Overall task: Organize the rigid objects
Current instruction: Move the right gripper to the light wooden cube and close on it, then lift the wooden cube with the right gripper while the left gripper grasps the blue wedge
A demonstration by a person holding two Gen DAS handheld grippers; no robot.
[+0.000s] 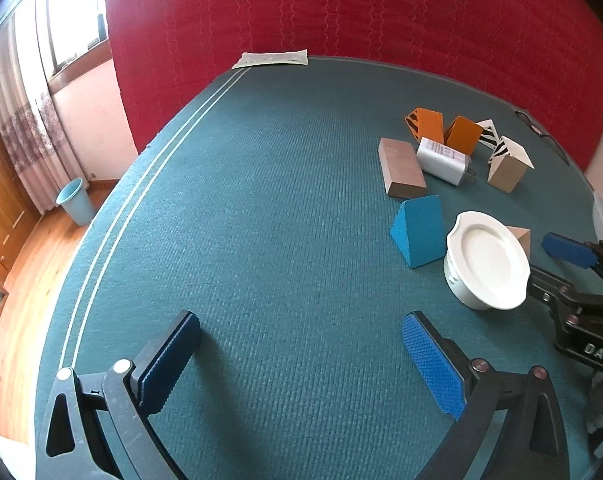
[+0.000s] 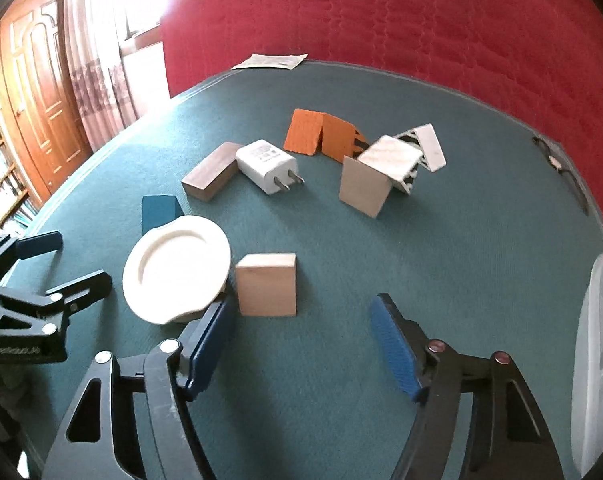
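Green matting [image 1: 261, 200] carries scattered blocks near its far edge, while both the left gripper [image 1: 301, 360] and right gripper [image 2: 301, 340] gape empty.

White dish [image 2: 177, 268] hides blue wedge [image 2: 159, 210]; container [image 2: 597, 364] cut off.

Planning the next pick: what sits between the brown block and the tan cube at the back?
The white charger plug lies between the brown block and the tan cube, prongs toward the cube; the right wrist view shows it best.

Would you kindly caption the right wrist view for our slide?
Open right claw nears a wooden block beside a white dish on green felt.
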